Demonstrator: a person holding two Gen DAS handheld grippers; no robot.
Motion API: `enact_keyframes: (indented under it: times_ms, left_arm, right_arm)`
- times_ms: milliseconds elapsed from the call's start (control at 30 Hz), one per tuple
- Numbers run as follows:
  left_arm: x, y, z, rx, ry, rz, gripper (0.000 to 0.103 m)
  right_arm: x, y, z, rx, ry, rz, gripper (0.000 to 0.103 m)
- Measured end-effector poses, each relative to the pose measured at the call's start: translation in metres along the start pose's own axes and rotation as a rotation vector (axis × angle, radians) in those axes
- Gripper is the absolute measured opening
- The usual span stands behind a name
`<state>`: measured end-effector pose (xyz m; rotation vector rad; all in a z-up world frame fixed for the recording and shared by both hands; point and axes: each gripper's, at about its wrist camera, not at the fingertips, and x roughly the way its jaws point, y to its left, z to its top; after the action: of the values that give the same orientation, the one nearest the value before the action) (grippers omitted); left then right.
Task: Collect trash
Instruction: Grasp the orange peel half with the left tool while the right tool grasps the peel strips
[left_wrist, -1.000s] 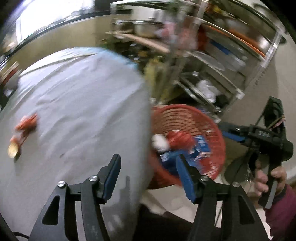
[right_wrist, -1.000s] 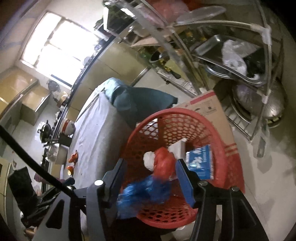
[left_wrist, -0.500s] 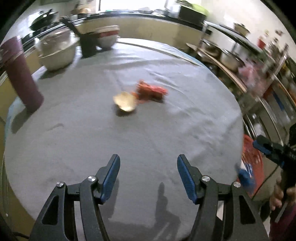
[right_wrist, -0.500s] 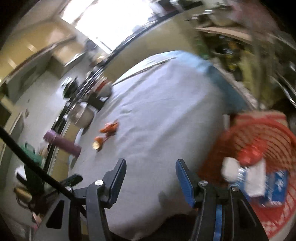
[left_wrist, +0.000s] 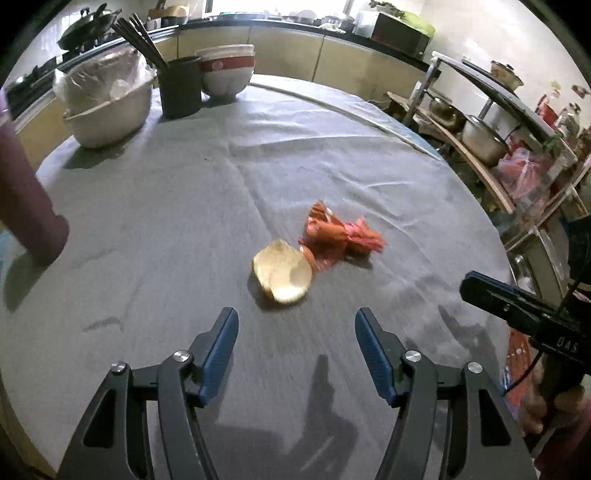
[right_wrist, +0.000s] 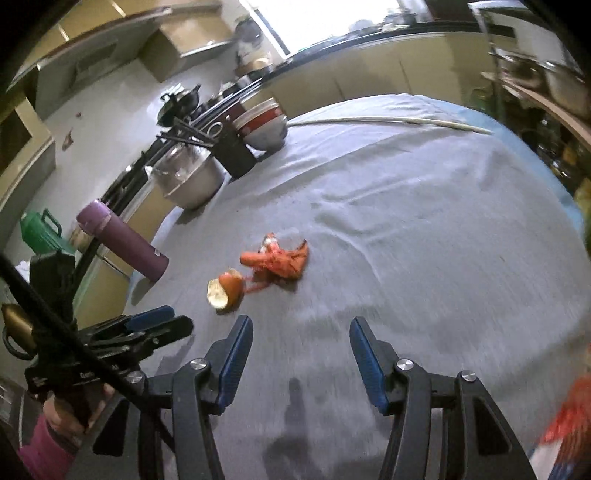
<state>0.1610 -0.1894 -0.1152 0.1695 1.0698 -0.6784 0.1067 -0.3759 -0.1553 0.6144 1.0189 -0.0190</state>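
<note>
An orange peel (left_wrist: 281, 274) lies pith-up on the grey tablecloth, touching a crumpled red wrapper (left_wrist: 339, 233) just behind it. Both also show in the right wrist view, the peel (right_wrist: 226, 289) and the wrapper (right_wrist: 277, 259). My left gripper (left_wrist: 295, 350) is open and empty, low over the cloth just short of the peel. My right gripper (right_wrist: 301, 354) is open and empty, further right of the trash. The red basket (right_wrist: 565, 417) shows only as a blurred edge at the lower right.
A purple flask (left_wrist: 27, 206) stands at the left. A steel bowl (left_wrist: 107, 107), a black chopstick holder (left_wrist: 181, 90) and stacked bowls (left_wrist: 226, 70) stand at the table's far side. A metal rack with pots (left_wrist: 491, 140) is off the right edge.
Both grippers have swung from the red basket beside the table to the tabletop. The left one has closed in on the peel and wrapper. Both stayed open.
</note>
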Motion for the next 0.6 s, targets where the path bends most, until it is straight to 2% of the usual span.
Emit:
enact_keyframes:
  times_ms: [100,267,300,333,433,467,533,600]
  left_arm:
    - [0.017,0.01,0.014,-0.047,0.022,-0.018,0.067]
    - [0.034,0.019,0.025,-0.091,0.014,-0.076,0.066]
    - [0.036,0.019,0.027,-0.095,0.008,-0.086,0.061]
    - [0.037,0.019,0.028,-0.096,0.005,-0.093,0.05]
    - [0.041,0.019,0.03,-0.097,-0.001,-0.113,0.035]
    - [0.04,0.021,0.028,-0.095,-0.011,-0.109,0.03]
    - [0.037,0.024,0.027,-0.087,-0.014,-0.096,0.01]
    - [0.034,0.032,0.022,-0.092,-0.005,-0.092,0.006]
  right_arm:
    - [0.022,0.001,0.016,-0.007,0.027,0.011,0.059]
    - [0.053,-0.006,0.043,0.078,0.036,0.083,0.059]
    - [0.058,-0.007,0.048,0.101,0.036,0.099,0.059]
    - [0.065,-0.008,0.053,0.125,0.038,0.118,0.059]
    - [0.088,-0.011,0.063,0.19,0.062,0.144,0.056]
    - [0.098,-0.012,0.064,0.216,0.082,0.165,0.048]
    - [0.11,-0.012,0.062,0.24,0.113,0.174,0.039]
    - [0.109,-0.008,0.058,0.221,0.109,0.168,0.037]
